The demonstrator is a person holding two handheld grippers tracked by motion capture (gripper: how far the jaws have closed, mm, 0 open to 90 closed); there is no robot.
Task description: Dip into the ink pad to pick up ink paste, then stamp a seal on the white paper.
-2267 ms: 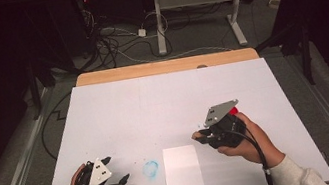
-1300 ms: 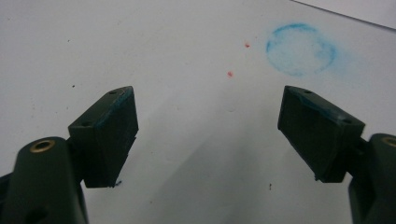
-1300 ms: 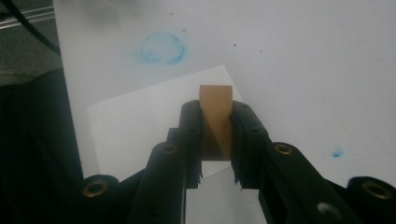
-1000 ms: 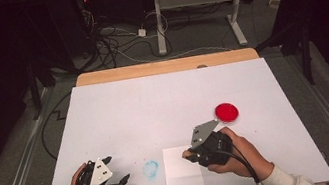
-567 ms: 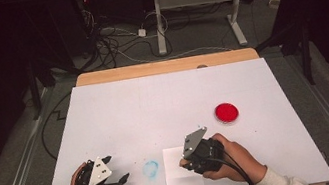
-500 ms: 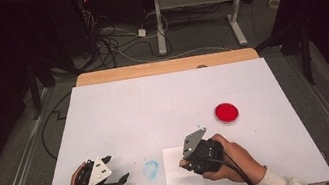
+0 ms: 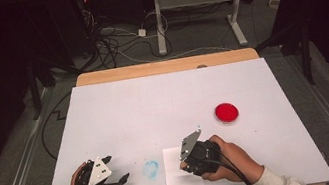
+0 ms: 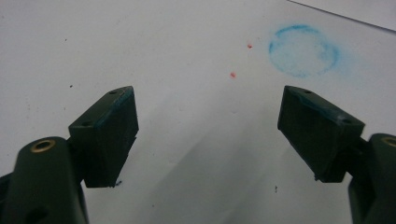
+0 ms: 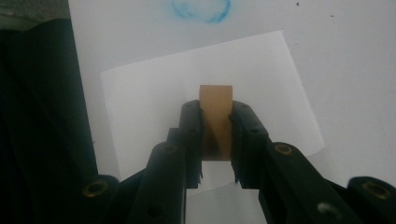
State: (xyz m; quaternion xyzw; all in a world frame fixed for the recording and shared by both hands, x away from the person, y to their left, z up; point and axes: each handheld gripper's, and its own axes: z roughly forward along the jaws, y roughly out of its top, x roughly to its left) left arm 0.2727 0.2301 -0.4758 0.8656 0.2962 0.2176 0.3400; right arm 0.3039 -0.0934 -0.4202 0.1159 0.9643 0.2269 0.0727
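— Two grippers in play! The right gripper has its jaws clamped tight on a small tan block, poised over the white paper sheet, probably a stamp, though its face is hidden.

— And the left gripper?

— Jaws spread wide, nothing between them, parked on the white table beside the blue ring mark. Likely just waiting.

— What does the high view add?

— A red dish, well apart, possibly the ink pad. The right gripper view alone reveals the block.
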